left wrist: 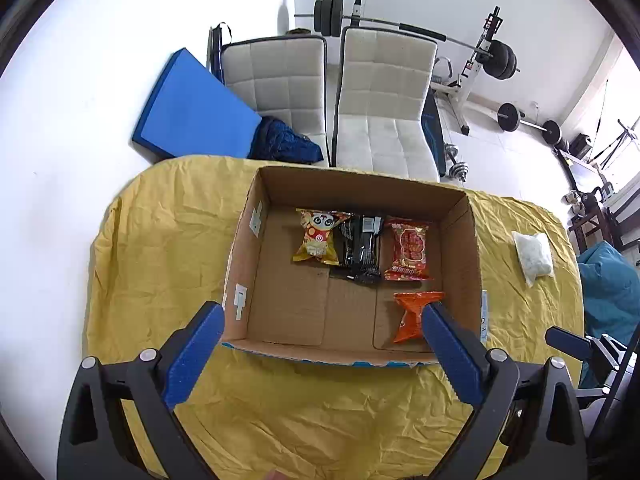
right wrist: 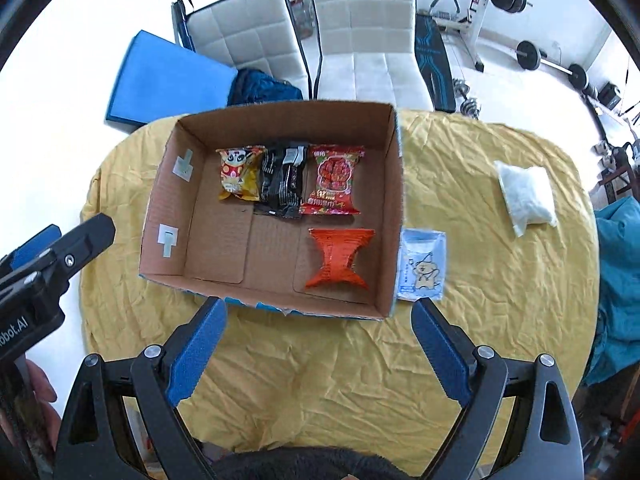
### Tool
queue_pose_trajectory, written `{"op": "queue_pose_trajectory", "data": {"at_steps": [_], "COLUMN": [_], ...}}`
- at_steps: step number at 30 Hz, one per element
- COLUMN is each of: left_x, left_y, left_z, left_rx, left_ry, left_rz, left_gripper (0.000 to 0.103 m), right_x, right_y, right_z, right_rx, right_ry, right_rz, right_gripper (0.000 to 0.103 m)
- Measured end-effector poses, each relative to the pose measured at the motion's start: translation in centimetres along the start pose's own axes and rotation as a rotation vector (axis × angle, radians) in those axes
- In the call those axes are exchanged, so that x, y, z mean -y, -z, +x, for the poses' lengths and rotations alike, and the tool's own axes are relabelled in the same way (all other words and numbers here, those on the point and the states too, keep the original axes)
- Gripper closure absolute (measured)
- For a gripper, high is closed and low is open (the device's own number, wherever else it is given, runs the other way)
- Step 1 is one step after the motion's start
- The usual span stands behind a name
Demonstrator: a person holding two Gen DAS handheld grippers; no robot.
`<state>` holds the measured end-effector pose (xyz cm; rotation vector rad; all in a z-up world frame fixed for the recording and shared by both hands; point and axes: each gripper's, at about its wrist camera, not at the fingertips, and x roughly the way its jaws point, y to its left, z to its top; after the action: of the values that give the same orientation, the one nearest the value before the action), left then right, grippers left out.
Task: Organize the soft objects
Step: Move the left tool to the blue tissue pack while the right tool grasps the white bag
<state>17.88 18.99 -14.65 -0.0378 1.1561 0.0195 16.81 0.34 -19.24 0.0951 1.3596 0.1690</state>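
On the yellow-clothed worktop (right wrist: pixel 320 360) an open cardboard box (right wrist: pixel 394 208) was set, and four soft packets were laid inside it. Along the far wall a yellow snack packet (right wrist: pixel 239 174) with a cartoon panda, a black packet (right wrist: pixel 282 182) and a red packet (right wrist: pixel 334 180) were lined up left to right, touching or overlapping at the edges. An orange packet (right wrist: pixel 340 258), pinched at its middle, was placed nearer, in the right near corner. Print on the packets was too small to be read.

Just outside the box's right wall, a pale blue sachet (right wrist: pixel 422 264) with a cartoon animal was seen lying on the cloth. Well apart to the right, a white pillow-like bag (right wrist: pixel 526 196) was left on the worktop.

The left tongs (left wrist: pixel 324 322) were held wide apart above the box's near edge, with nothing gripped; in the left wrist view one blue pad partly hid the orange packet. The right tongs (right wrist: pixel 318 314) were likewise spread and empty, above the box's near edge. On the left tool's body, seen from the right wrist, part of a word ending "obot.AI" could be read.

Beyond the worktop, two white chairs (left wrist: pixel 384 92), a blue mat (left wrist: pixel 192 104), a dark blue garment and a barbell rack (left wrist: pixel 472 64) were visible.
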Motion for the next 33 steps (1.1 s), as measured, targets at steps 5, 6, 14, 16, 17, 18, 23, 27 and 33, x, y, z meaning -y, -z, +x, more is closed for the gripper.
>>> {"op": "queue_pose_trajectory", "data": {"at_steps": [5, 6, 14, 16, 17, 18, 23, 27, 33], "left_x": [1.3, 1.5, 6.7, 8.8, 9.8, 10.9, 18.1, 24.2, 30.2], "left_y": [0.5, 0.7, 1.4, 1.6, 1.7, 1.8, 2.2, 2.0, 1.4], "left_z": [-1.0, -1.0, -0.3, 0.6, 1.1, 1.8, 5.9, 11.0, 22.0], "left_rx": [0.029, 0.025, 0.026, 0.018, 0.005, -0.013, -0.116, -0.243, -0.455], "left_ry": [-0.053, -0.049, -0.092, -0.119, -0.121, -0.113, -0.084, -0.136, -0.223], "left_rz": [0.014, 0.008, 0.059, 0.081, 0.091, 0.104, 0.192, 0.29, 0.4], "left_gripper": [0.002, 0.002, 0.002, 0.002, 0.002, 0.002, 0.002, 0.002, 0.002], "right_x": [1.7, 2.3, 12.7, 15.8, 17.1, 19.1, 27.5, 34.4, 41.7], "right_y": [0.5, 0.6, 1.4, 1.7, 1.9, 2.3, 3.7, 4.5, 5.7], "right_z": [-1.6, -1.8, -0.8, 0.6, 1.2, 2.1, 4.7, 6.3, 7.1], "right_rx": [0.031, 0.033, -0.002, -0.036, -0.053, -0.068, -0.12, -0.15, -0.151], "right_ry": [0.003, 0.003, 0.025, 0.033, 0.038, 0.043, 0.08, 0.119, 0.153], "right_rz": [0.01, 0.018, 0.177, 0.221, 0.239, 0.265, 0.371, 0.441, 0.509], "right_gripper": [0.008, 0.008, 0.008, 0.008, 0.008, 0.008, 0.008, 0.008, 0.008]}}
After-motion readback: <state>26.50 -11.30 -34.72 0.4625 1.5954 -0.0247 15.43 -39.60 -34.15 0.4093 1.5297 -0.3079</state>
